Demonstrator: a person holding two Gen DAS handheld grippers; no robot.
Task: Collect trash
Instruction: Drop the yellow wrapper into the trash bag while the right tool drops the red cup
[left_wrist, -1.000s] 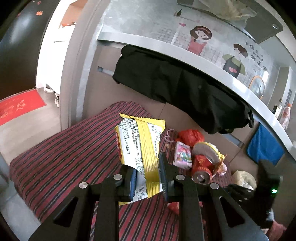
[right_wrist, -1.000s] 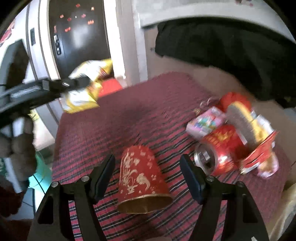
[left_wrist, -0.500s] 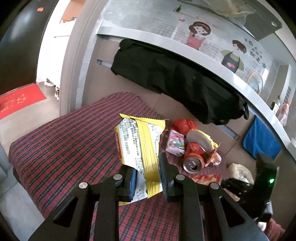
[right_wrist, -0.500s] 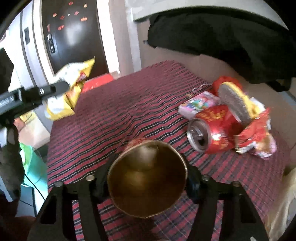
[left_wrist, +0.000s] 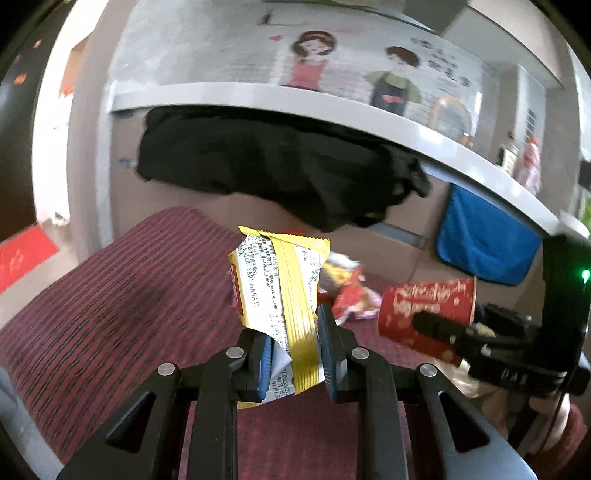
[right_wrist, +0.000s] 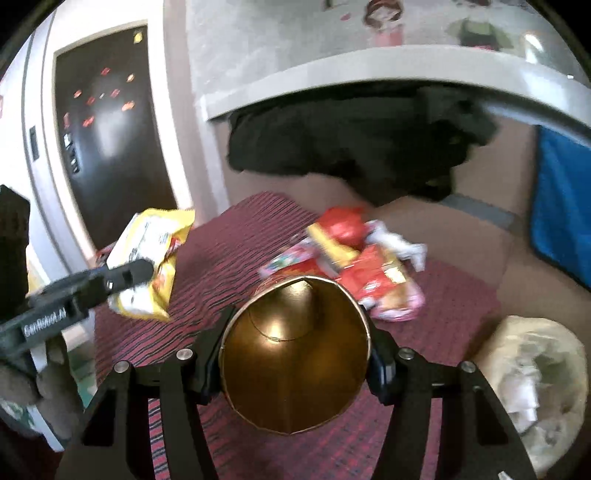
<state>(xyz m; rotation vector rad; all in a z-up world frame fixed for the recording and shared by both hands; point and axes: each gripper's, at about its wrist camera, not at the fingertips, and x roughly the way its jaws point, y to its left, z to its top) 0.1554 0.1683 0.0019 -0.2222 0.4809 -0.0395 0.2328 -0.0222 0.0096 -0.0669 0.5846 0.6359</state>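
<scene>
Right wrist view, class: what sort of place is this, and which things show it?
Probably a home living or dining area: a dark fridge door with magnets, a striped cloth bearing snack litter, and dark clothing draped under a ledge.

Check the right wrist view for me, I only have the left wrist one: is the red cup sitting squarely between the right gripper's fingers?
Observer: Yes. The red cup is clamped on both sides by the right gripper, whose jaws have just been closing on it. Its open mouth faces that camera.
Operator: Anything left inside it?
Observer: Its gold inside looks empty, as far as that view shows.
Operator: Is there somewhere near to drop it?
Observer: A pale bag holding crumpled white scraps lies at the lower right of that view, just off the striped cloth.
</scene>
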